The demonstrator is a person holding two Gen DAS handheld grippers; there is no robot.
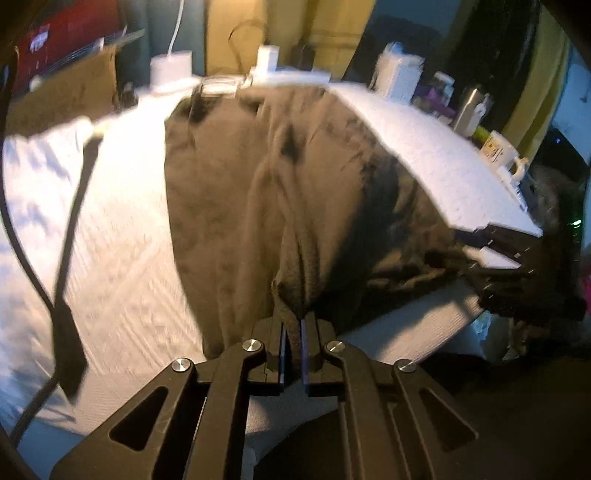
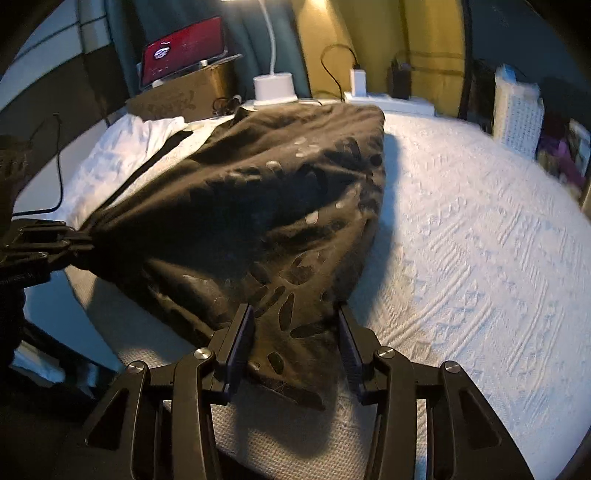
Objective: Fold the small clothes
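You work over a table with a white bumpy cloth [image 2: 480,229] on it. At the far edge stands a white lamp base [image 2: 274,88], lit warmly from above. Behind it you see a yellow wall [image 2: 428,33] and a dark green curtain [image 2: 251,40]. To the left, a red screen [image 2: 183,48] sits on a brown cardboard box [image 2: 173,98]. On the right stands a white mug [image 1: 503,153].

No text, label or number is legible anywhere; everything is too blurred.
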